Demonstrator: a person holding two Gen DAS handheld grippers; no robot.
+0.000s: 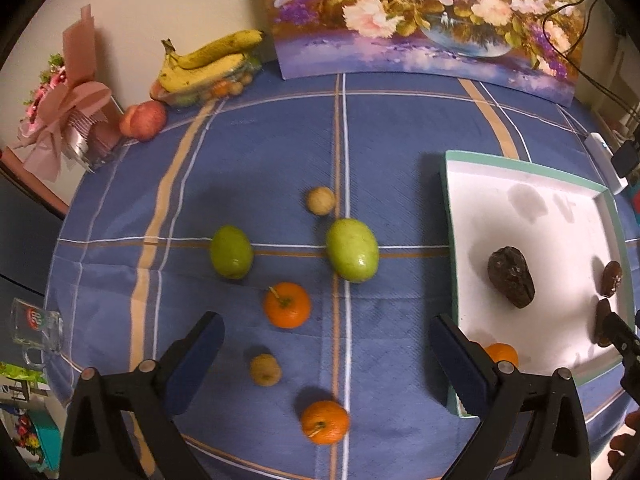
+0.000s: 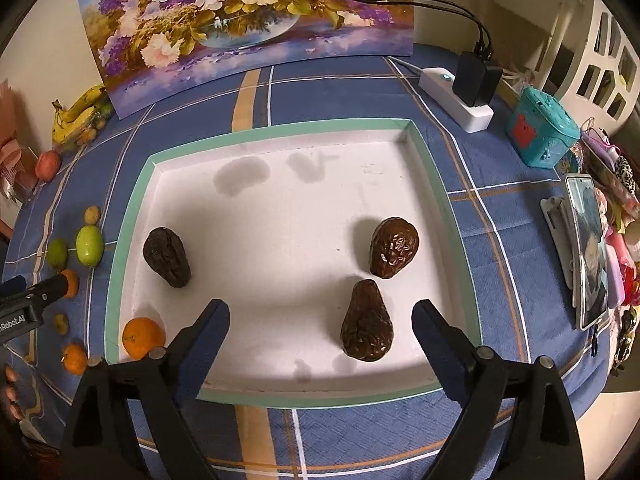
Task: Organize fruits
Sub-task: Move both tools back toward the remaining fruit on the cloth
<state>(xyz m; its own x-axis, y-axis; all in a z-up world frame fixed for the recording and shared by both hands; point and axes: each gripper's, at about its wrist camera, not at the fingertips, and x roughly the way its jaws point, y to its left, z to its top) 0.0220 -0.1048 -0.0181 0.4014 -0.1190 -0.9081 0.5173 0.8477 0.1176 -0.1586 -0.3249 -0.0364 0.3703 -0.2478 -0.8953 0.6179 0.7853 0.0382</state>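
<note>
Table under blue plaid cloth [image 1: 280, 152]. On it: white tray [image 2: 132, 216], two green fruits [image 1: 352, 255], two loose oranges [image 1: 287, 305], two small tan fruits [image 1: 320, 200]. Back edge: banana bunch [image 1: 208, 60], apple [image 1: 143, 120], propped flower painting [image 1: 420, 16], power strip [image 2: 456, 98].

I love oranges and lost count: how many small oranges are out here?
3. One inside the tray's near-left corner; two on the cloth, one below the green fruits, one nearest the camera. None seems hidden.

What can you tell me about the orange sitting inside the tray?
The orange is small, round and bright, with smooth, slightly glossy peel. It sits in the near-left corner of the white, green-rimmed tray, close against the walls; contact is unclear. It lies apart from the three dark wrinkled fruits, nearest one. Neither gripper holds it.
</note>
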